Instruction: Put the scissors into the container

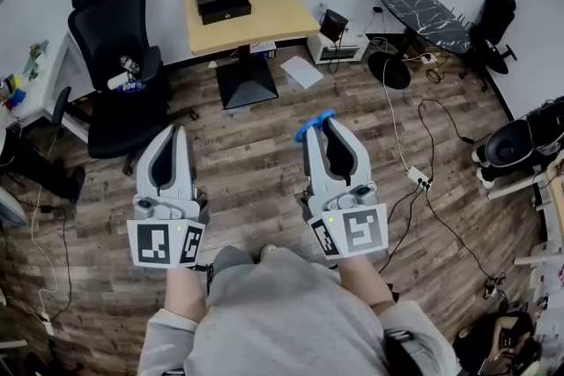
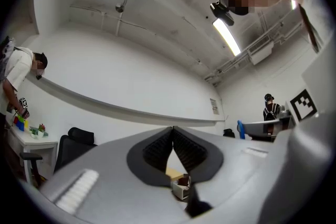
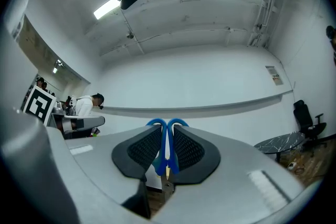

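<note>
Gripping the scissors (image 1: 310, 127), right tool (image 1: 326, 122) is clamped on them, blue handles poking past its tips. Left tool (image 1: 174, 136) closed, empty. Both over plank floor (image 1: 256, 172). Further out: wooden tabletop (image 1: 282, 13) with black box (image 1: 222, 1), office chair (image 1: 119, 57) left, marble table (image 1: 427, 13) right.

- The scissors (image 3: 163, 144) are showing smooth, glossy blue plastic handles above dull grey metal.
- The right gripper (image 3: 167, 134) and the left gripper (image 2: 172, 132) are wearing matt grey plastic shells and black ribbed pads (image 3: 140, 152).
- The floor (image 1: 264, 163) is showing rough-grained wood planks.
- The table (image 1: 284, 13) is presenting a smooth pale wood top.
</note>
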The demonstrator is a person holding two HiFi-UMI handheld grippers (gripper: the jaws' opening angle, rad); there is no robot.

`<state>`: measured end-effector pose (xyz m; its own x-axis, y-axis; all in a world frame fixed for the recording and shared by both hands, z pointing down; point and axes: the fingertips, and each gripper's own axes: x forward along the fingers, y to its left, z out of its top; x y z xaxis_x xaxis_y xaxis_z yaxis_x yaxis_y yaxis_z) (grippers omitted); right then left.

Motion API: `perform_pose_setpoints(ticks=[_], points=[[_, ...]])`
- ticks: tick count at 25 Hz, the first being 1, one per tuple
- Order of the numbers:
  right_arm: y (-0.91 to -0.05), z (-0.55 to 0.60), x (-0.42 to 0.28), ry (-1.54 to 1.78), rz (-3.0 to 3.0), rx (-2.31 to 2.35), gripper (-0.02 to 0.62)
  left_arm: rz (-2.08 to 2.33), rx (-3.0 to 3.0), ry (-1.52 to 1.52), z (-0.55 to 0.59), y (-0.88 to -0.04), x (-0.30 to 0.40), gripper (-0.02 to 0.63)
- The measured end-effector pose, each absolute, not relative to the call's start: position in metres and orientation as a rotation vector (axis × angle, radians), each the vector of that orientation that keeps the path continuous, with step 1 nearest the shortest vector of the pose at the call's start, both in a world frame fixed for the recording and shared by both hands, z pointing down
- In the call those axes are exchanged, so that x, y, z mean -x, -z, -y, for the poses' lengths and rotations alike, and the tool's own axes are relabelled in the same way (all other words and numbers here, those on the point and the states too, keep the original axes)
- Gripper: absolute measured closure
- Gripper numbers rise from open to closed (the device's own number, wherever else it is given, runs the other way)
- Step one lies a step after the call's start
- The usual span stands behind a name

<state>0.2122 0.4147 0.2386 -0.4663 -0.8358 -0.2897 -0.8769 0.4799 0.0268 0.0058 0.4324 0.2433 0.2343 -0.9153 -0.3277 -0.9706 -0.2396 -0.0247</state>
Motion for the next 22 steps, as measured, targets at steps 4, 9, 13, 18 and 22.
perform_pose_setpoints(ticks=[4,9,13,18,22], points=[[-0.241,-0.404,-0.215,-0.247,-2.493,1.464,0.522,-1.771,2.287,-0.345,-0.425,-0.245,-0.013,0.548],[-0.242,-0.385,-0.207,-0.253,-2.501,1.455,0.522,-1.758,2.297,-0.336,-0.407,-0.247,-0.013,0.548],[-0.243,-0.363,-0.2,-0.249,-2.495,1.462,0.522,-1.753,2.304,-0.344,-0.383,-0.249,-0.005,0.548],[-0.244,-0.321,-0.189,-0.248,-2.486,1.491,0.522,-1.742,2.314,-0.368,-0.337,-0.247,0.01,0.548],[-0.238,-0.281,-0.175,-0.253,-2.47,1.514,0.522,-1.718,2.332,-0.38,-0.293,-0.241,0.024,0.548]])
